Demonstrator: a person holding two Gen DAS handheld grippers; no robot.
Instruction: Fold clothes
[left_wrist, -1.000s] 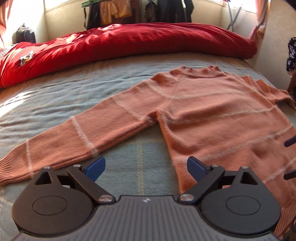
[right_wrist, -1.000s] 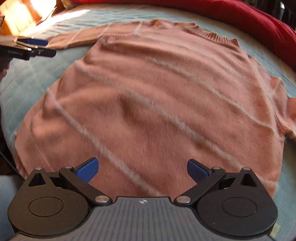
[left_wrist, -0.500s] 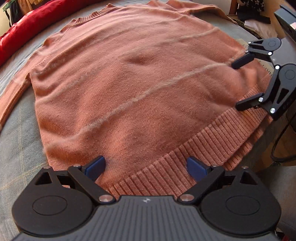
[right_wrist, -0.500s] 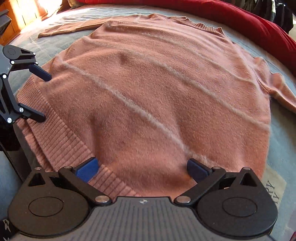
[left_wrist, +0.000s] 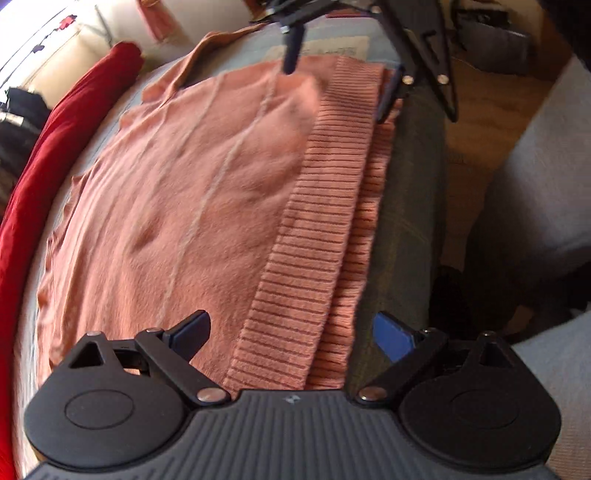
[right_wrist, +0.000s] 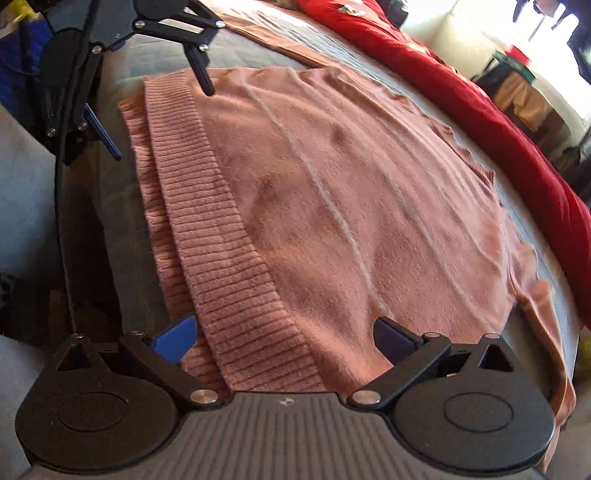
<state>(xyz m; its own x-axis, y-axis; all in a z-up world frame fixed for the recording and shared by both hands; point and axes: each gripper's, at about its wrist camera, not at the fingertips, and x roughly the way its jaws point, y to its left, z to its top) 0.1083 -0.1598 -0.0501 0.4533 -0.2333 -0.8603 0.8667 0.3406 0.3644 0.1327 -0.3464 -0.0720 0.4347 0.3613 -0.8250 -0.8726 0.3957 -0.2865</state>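
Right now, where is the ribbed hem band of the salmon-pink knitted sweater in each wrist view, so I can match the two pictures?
Left wrist view: the ribbed hem band runs from bottom centre up to upper right, right of the sweater's body.
Right wrist view: the same band runs from bottom centre up to upper left, left of the body.
Shared landmark: the red duvet along the sweater's far side.

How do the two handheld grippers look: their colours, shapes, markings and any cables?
Both are alike. The left gripper and the right gripper each have a ribbed dark grey body with a small pale logo, two round black discs with triangular cut-outs, black link bars on silver pivot pins, and blue pads on the jaws. A black cable hangs by the left gripper.
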